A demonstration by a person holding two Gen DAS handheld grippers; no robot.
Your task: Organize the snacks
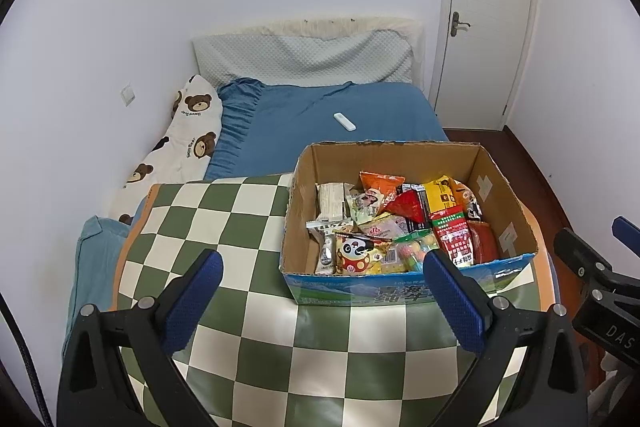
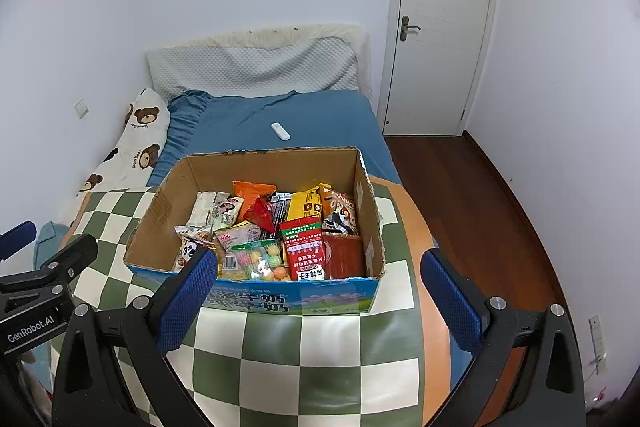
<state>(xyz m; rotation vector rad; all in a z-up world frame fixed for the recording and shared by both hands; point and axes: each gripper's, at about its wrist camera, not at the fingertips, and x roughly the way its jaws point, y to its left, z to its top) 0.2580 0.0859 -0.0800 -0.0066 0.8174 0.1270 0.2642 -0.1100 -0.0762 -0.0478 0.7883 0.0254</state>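
An open cardboard box sits on a green-and-cream checkered mat. It holds several snack packets: a panda-print bag, a red packet, a yellow bag, an orange bag and a clear bag of coloured candies. My left gripper is open, low over the mat in front of the box. My right gripper is open too, just before the box's front wall. Neither holds anything.
The mat lies at the foot of a bed with a blue sheet. A white remote rests on the sheet, a bear-print pillow lies along the left wall. A closed white door and wooden floor are at right.
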